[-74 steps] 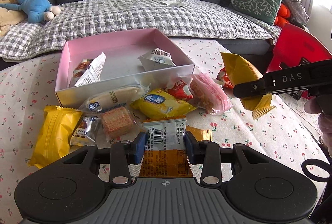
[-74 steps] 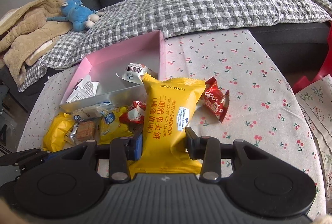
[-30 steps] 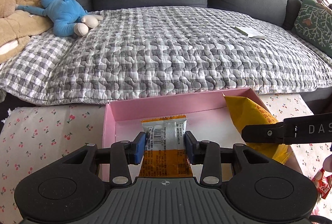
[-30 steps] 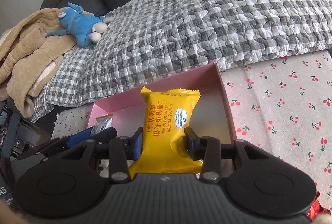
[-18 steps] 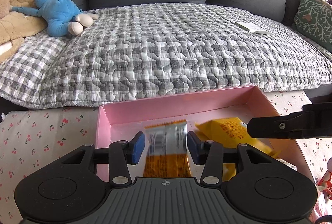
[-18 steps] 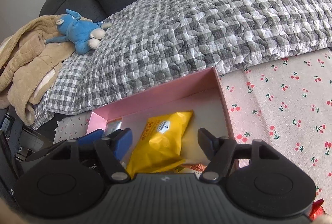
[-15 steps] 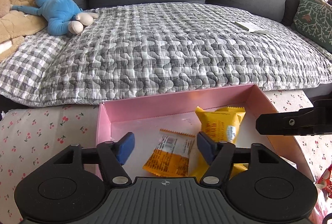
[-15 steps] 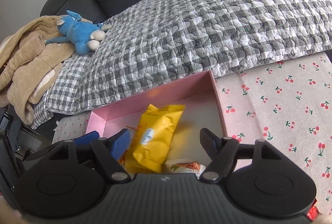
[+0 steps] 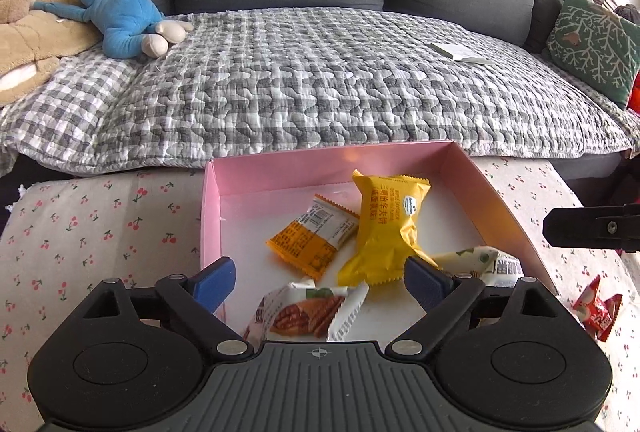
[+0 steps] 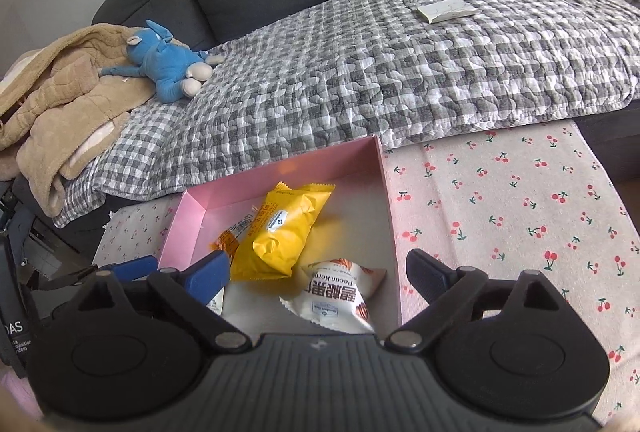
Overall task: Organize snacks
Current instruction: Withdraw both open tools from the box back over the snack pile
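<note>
**Both packets down in the box, and now the tricky part is getting out clean**

The left gripper [image 9: 318, 278] is standing wide apart with nothing between its blue pads, jaws having just been opening. The right gripper [image 10: 318, 272] is doing the same, spread wide and empty, its jaws also just opened. Below them, the shallow pink cardboard box [image 9: 256, 174] is holding the large yellow foil waffle-sandwich packet [image 9: 386, 230], which is lying partly over the small orange-and-silver snack packet [image 9: 314, 242]. Two white pecan-cookie packets are sitting at the near edge, one [image 9: 312, 316] right under the left gripper, another [image 10: 340, 292] under the right.

Here is the worry: those spread fingers are hanging low over the near wall, so a careless pull-back is risking a clipped rim and a shifted box. A red wrapped candy [image 9: 598, 314] is waiting outside on the cherry-print tablecloth [image 10: 520, 200], near the right gripper's path, so crowding between the two tools looks possible on the next reach.
</note>
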`<state>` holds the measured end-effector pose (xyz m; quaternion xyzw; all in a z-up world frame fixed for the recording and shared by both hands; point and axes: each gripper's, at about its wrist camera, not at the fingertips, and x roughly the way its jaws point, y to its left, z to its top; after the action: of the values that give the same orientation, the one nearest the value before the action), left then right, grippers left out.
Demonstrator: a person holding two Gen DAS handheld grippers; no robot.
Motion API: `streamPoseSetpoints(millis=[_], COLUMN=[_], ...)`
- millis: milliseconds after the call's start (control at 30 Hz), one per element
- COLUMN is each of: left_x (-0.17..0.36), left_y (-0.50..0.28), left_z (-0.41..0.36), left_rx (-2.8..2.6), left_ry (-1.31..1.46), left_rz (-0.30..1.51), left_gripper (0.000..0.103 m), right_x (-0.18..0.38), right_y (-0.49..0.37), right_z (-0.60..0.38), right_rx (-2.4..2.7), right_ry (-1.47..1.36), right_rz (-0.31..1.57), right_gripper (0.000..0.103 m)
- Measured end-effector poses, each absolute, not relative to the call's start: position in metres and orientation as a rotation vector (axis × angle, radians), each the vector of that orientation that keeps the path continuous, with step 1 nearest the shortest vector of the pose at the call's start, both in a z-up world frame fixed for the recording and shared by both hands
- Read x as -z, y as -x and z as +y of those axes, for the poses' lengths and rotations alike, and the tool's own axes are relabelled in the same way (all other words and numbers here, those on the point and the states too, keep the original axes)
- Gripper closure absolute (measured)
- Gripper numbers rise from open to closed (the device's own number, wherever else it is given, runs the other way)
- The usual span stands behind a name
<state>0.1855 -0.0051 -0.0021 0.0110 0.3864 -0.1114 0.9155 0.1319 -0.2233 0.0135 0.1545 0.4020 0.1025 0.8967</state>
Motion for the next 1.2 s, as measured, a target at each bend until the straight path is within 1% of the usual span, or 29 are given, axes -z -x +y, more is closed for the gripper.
streamPoseSetpoints(millis=[467,733,1200], left_x=[-0.01,0.006,0.038], left_y=[-0.101,-0.068,-0.05], left_z=[0.015,0.029,0.057], left_rx=[0.273,0.274,0.255], left_ry=[-0.045,-0.065,-0.078], left_rz=[0.759,0.75,0.783], left_gripper=[0.004,0.003,0.003], right_x=[-0.016,-0.002,0.03], right_y=[-0.069,-0.044,-0.01], right_z=[-0.206,-0.204,-0.201], right_rx=[-0.206,-0.219,-0.287], right_ry=[-0.22,-0.155,-0.01], right_rz=[0.811,0.812,0.8], right_gripper=[0.001,0.0,0.0])
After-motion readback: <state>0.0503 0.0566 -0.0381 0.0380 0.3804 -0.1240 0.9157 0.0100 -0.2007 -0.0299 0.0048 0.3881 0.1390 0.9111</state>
